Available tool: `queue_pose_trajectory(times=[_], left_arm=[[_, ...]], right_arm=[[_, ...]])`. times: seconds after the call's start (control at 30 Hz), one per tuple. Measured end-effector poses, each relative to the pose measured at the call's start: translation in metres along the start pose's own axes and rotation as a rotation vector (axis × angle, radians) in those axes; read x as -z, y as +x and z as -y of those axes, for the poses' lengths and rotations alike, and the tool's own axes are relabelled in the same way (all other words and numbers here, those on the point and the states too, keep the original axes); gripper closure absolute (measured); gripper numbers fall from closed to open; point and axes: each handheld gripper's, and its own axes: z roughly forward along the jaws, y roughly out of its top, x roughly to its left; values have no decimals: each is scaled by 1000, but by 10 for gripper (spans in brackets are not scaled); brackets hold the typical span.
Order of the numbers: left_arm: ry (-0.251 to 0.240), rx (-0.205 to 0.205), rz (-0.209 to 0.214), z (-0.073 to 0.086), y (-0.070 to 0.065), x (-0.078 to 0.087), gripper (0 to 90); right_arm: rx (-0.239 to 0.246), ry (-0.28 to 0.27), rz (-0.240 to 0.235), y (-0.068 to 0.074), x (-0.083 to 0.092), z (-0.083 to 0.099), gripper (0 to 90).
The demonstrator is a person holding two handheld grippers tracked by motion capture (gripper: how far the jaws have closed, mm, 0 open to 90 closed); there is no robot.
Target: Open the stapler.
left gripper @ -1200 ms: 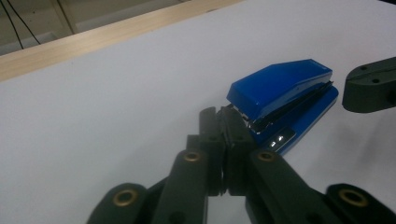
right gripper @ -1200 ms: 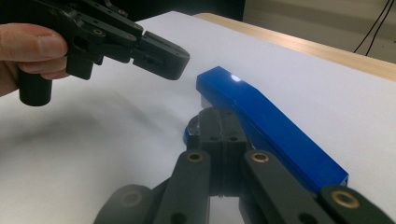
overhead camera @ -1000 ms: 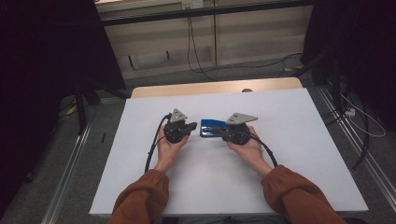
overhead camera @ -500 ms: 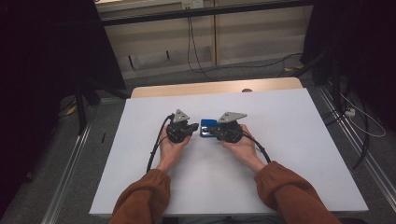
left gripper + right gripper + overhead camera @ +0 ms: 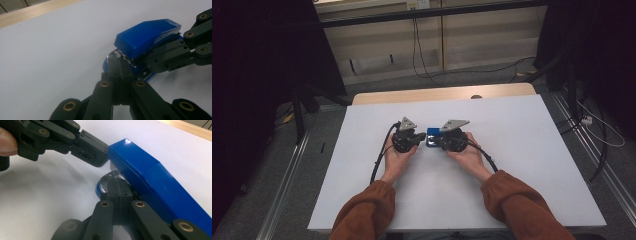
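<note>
A blue stapler (image 5: 432, 133) lies on the white table (image 5: 522, 180) between my two grippers. In the left gripper view the stapler (image 5: 147, 35) has its blue top tilted up off the base. My left gripper (image 5: 120, 72) is shut, its tips against the stapler's metal front end. My right gripper (image 5: 117, 188) is shut too, its tips pushed into the gap under the blue top (image 5: 155, 177), above the metal base plate. Seen from above, the left gripper (image 5: 422, 136) and the right gripper (image 5: 435, 143) meet tip to tip at the stapler.
A wooden strip (image 5: 437, 93) runs along the table's far edge. Cables (image 5: 427, 55) lie on the floor beyond it, and metal rails (image 5: 287, 175) flank the table. Each gripper's cable (image 5: 379, 157) trails over the white surface beside the forearms.
The right gripper has moved left up to the stapler and now covers most of it. The left gripper has stayed almost still.
</note>
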Motion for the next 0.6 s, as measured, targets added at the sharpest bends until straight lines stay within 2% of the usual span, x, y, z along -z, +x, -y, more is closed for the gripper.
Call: queue_pose_trajectory(times=[0.23,0.6], left_arm=[[9,-7,0,0,-2,-3,900],[4,-18,0,-2,0,-4,900]], right_arm=[[-14,-2,2,-2,0,1,900],[-4,-3,5,-1,0,1,900]])
